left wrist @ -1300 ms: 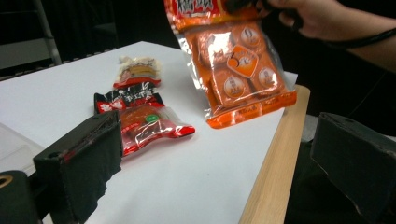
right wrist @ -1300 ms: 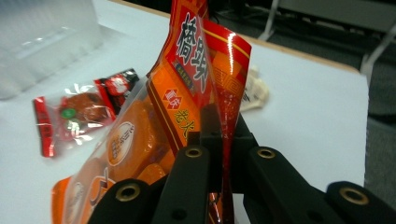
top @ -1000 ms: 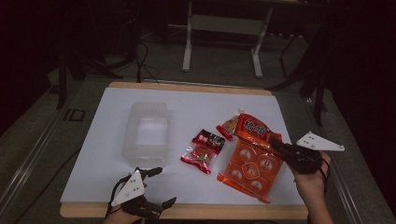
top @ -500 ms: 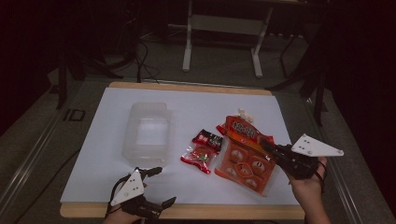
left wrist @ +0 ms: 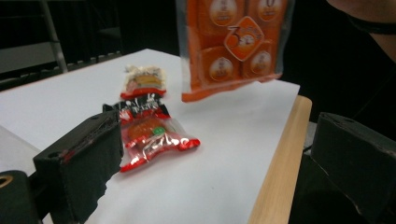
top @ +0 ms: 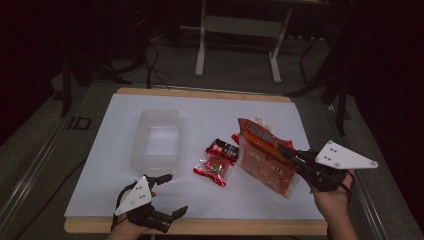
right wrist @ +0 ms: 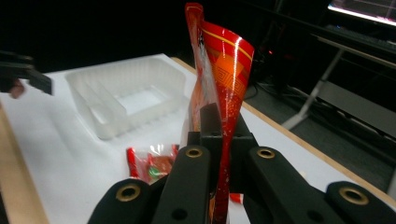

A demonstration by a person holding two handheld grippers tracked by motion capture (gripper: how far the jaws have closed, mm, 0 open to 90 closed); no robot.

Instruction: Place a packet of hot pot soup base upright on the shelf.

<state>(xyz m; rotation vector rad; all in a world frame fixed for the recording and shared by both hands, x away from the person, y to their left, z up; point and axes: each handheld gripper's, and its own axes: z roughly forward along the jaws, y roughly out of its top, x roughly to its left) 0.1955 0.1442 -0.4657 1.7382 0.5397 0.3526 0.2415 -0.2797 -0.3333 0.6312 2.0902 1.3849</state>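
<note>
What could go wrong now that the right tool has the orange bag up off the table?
The right tool pinches only one edge of the orange bag, which hangs tilted, so it could slip out or swing. Its lower edge hangs close over the small red packets, so carrying it toward the clear tray might drag or knock them.

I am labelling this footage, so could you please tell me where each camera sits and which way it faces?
High view: fixed above the person's side, looking forward and down on the white table; both hands, left gripper, right gripper.
Left gripper view: rides the left gripper, looking between its open jaws across the table.
Right gripper view: looks along shut jaws toward the clear tray.
All three share the orange snack bag.
</note>
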